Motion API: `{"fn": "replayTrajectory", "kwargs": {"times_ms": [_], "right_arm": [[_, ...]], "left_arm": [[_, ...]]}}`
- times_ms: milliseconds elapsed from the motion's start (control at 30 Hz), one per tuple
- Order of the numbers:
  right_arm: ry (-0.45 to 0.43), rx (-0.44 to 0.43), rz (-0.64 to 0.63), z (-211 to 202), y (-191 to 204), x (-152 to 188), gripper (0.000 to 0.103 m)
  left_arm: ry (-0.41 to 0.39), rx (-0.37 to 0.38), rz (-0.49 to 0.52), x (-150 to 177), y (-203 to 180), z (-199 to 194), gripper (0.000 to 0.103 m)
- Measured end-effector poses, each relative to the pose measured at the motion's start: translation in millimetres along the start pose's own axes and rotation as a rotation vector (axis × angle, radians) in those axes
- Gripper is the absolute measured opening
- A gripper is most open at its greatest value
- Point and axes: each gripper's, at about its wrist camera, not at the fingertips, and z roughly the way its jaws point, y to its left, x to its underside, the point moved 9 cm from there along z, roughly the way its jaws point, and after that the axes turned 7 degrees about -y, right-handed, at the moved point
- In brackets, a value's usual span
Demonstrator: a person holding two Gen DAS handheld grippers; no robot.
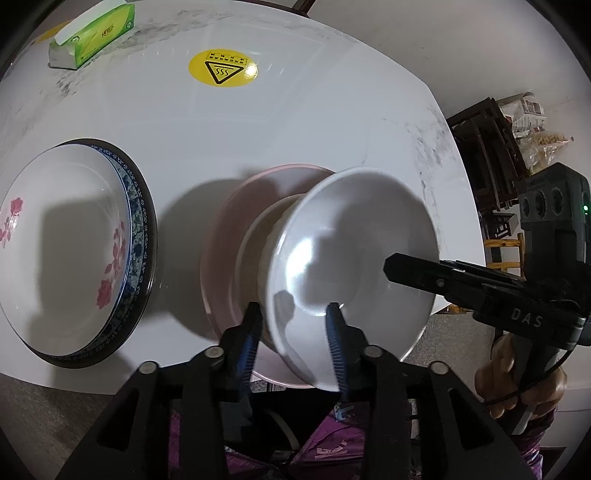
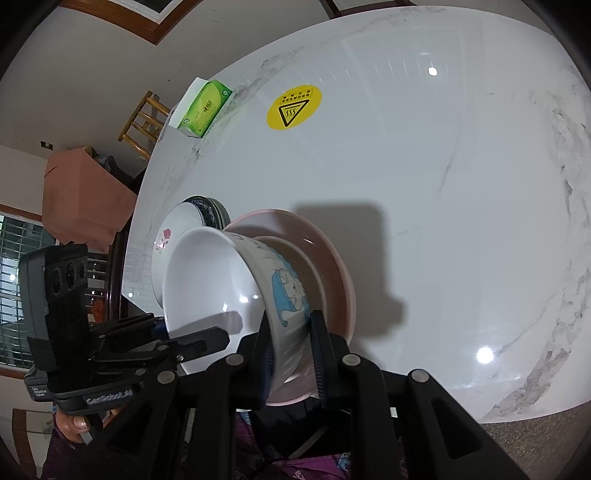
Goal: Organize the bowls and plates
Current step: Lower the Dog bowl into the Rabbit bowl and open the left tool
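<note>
Bowls and plates share a round white marble-patterned table [image 1: 295, 122]: a glossy white ceramic bowl [image 1: 354, 254] sits nested in a second white bowl with a blue cartoon figure on its side [image 2: 288, 291], and that pair rests on a shallow pink plate [image 1: 221, 258] at the table's near edge. The left gripper [image 1: 293, 332] has its blue-padded fingers [image 1: 334, 332] astride the near rim of the plain white bowl, one finger outside the wall and one inside; whether the pads actually press the rim cannot be told. The right gripper [image 2: 291, 354] straddles the wall of the cartoon bowl in the same way, one finger on each side, apparently pinching it, though firm contact is not clear. Each gripper also appears in the other's view, reaching in from the side over the white bowl. Just beside the pink plate, a white plate with red flowers [image 1: 62, 243] lies stacked on a blue-patterned plate with a dark rim [image 1: 138, 221]. Farther across the table are a round yellow hot-surface warning sticker [image 1: 222, 68] and a green tissue box [image 1: 94, 35], well apart from the dishes.
</note>
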Motion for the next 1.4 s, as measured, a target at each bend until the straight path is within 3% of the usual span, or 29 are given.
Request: {"fn": "replayTrajectory", "kwargs": {"times_ms": [133, 167, 300, 600, 867, 1100, 1167, 1400], "right_arm": [[0.002, 0.000, 0.002, 3, -1, 1, 0.027], [0.000, -0.003, 0.005, 3, -1, 1, 0.027], [-0.014, -0.014, 0.002, -2, 1, -2, 0.027], [-0.133, 0.072, -0.101, -25, 3, -12, 0.027], [-0.142, 0.077, -0.133, -20, 0, -8, 0.008], [-0.097, 0.067, -0.122, -3, -3, 3, 0.008], [-0.086, 0.030, -0.076, -3, -7, 3, 0.011], [-0.203, -0.035, 0.024, -40, -22, 0, 0.011]], "left_arm": [[-0.025, -0.029, 0.022, -4, -2, -3, 0.059], [-0.037, -0.030, 0.023, -5, -1, -5, 0.060], [-0.046, -0.020, 0.015, -8, 2, -7, 0.060], [-0.075, -0.048, 0.033, -7, 2, -14, 0.062], [-0.105, -0.054, 0.017, -8, 13, -23, 0.065], [-0.115, -0.070, 0.020, -5, 17, -25, 0.067], [-0.122, -0.079, 0.023, -6, 19, -26, 0.071], [-0.223, -0.156, 0.076, -12, 36, -42, 0.072]]}}
